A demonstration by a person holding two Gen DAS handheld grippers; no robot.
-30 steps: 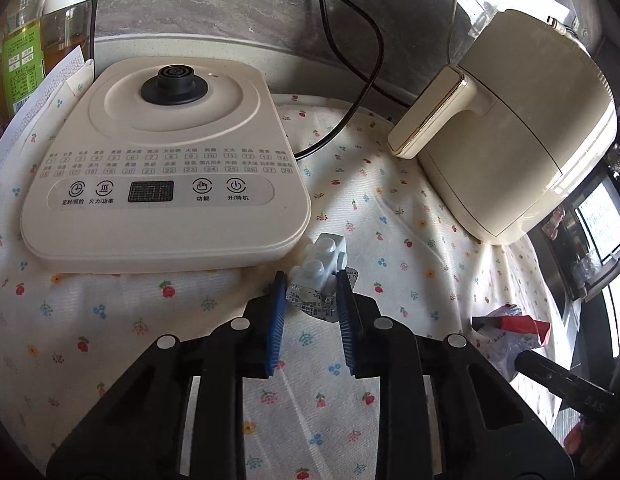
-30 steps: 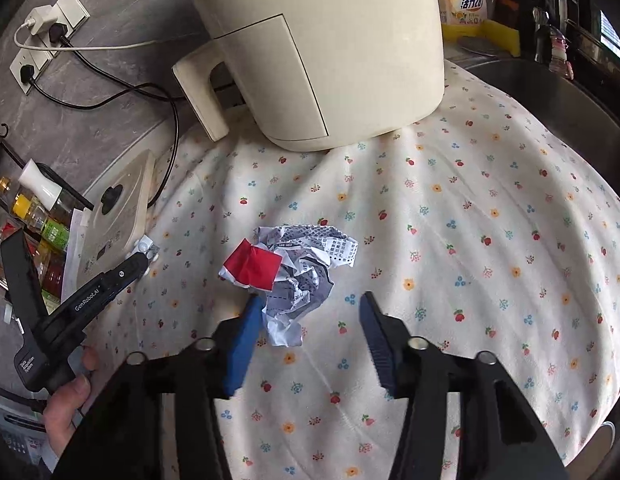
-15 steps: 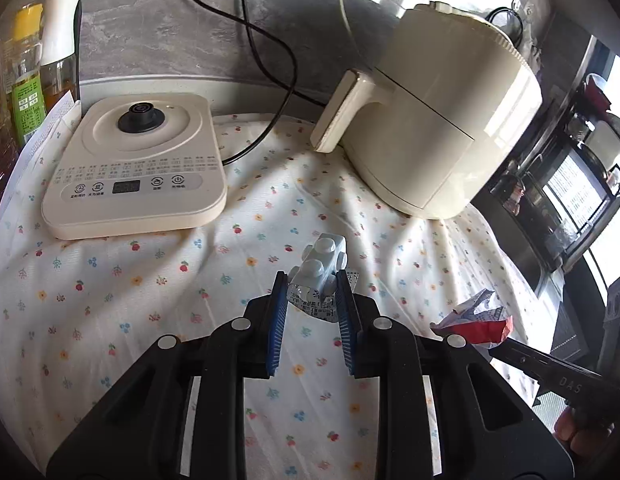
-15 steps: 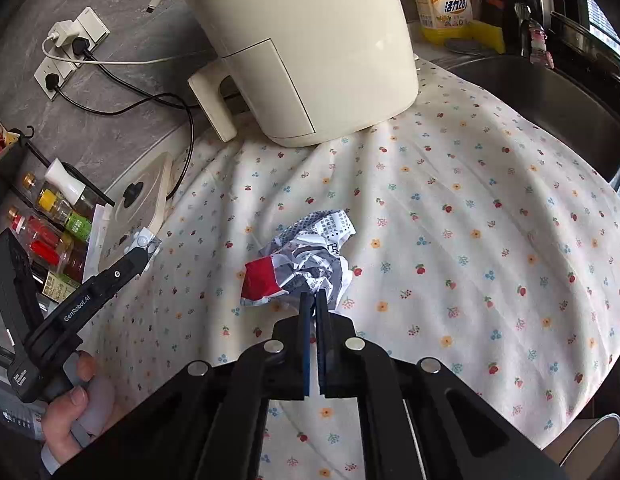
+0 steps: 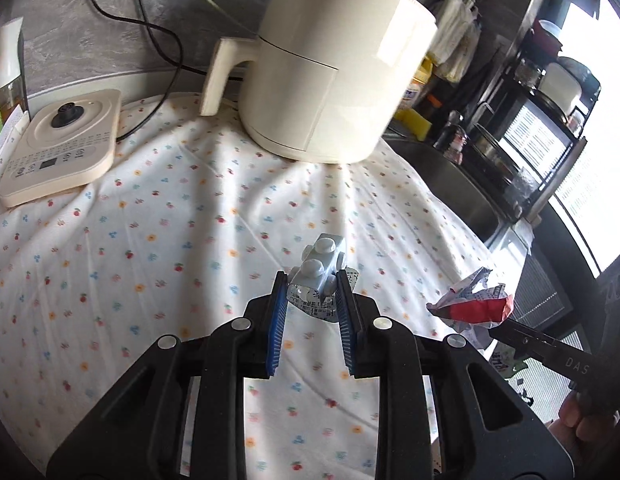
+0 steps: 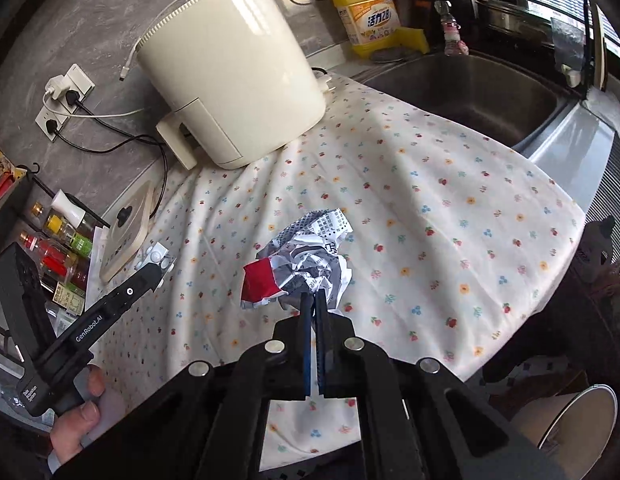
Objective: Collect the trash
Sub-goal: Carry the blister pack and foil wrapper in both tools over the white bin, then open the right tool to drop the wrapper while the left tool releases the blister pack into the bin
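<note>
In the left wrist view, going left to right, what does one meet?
Flat cream appliance base → blister pack pinched in the left gripper → crumpled red-and-white wrapper held by the right gripper. The air fryer behind spans the middle, so it is left out.

Left wrist view: looking steeply down along its fingers, close over the flowered cloth (image 5: 158,216), toward the cream appliance (image 5: 329,64). Right wrist view: likewise steeply down, from farther right, near the sink (image 6: 469,84). Shared: cloth, appliance, each other's gripper.
</note>
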